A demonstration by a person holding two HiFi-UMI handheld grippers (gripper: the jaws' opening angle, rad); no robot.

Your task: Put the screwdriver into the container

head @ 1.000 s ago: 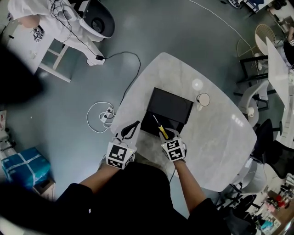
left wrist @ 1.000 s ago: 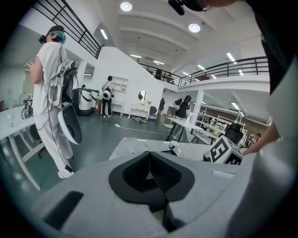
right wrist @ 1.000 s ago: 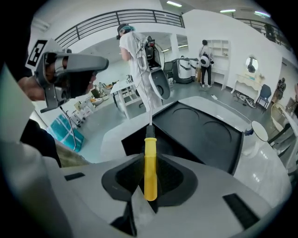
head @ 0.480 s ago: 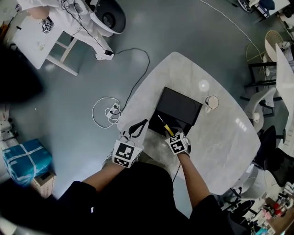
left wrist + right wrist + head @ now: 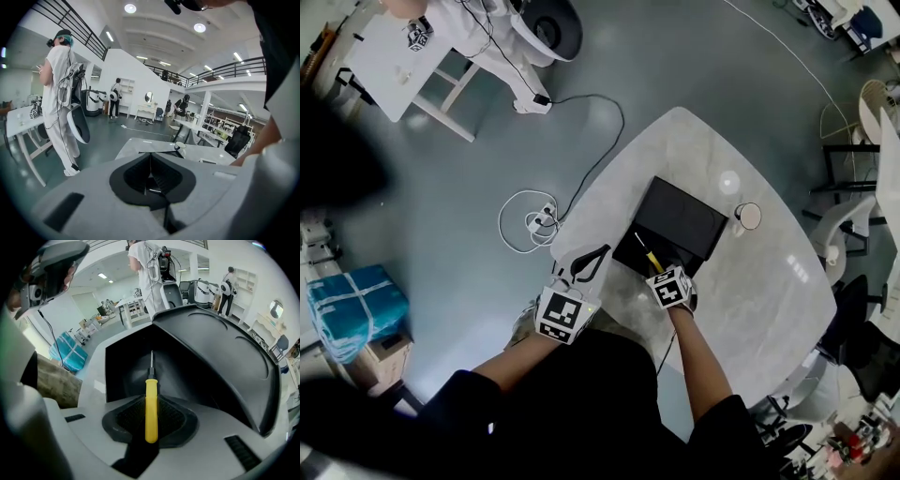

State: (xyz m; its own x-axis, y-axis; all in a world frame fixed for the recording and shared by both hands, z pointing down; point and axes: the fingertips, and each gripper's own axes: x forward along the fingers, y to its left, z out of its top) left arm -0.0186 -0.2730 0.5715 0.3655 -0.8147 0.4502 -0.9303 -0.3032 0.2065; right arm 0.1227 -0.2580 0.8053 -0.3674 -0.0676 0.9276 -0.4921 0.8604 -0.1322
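Screwdriver is pinched at its yellow handle by the right gripper, long axis aimed tip-first down into the black container just ahead; the left gripper, jaws pressed together on nothing, is held aside

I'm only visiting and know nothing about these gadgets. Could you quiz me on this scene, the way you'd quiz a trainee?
1. Which colour is the handle of the screwdriver: A red, B yellow, C blue?
2. True or false: the jaws of the left gripper stand wide apart.
3. The right gripper aims the screwdriver's tip into what?
Key: 1 B. 2 false: they are together. 3 the black container.
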